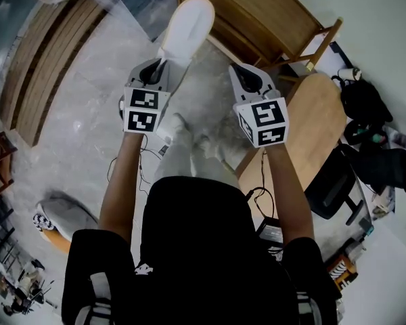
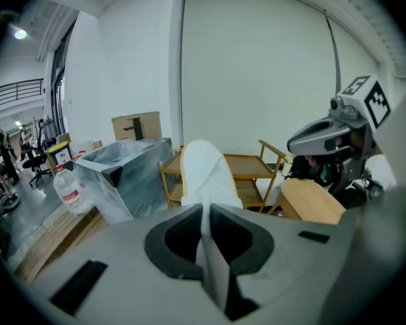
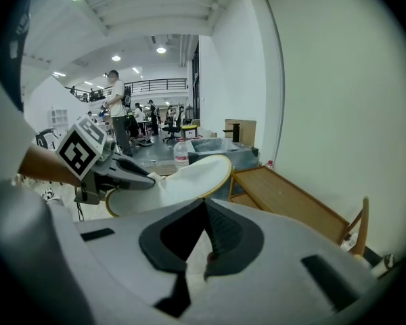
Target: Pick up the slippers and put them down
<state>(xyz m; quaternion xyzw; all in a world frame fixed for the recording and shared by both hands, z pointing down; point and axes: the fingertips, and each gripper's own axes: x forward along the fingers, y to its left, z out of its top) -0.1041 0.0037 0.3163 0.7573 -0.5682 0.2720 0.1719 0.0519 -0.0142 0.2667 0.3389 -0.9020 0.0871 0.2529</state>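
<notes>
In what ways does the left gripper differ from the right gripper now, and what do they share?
The left gripper is shut on the edge of a white slipper, which sticks out ahead of it; the right gripper has its jaws together with no slipper in them. In the head view the left gripper is over grey floor, the right gripper near the wooden cart. Both point forward and downward, side by side.

Slipper (image 1: 187, 27) seemingly in left gripper (image 1: 164, 61)
</notes>
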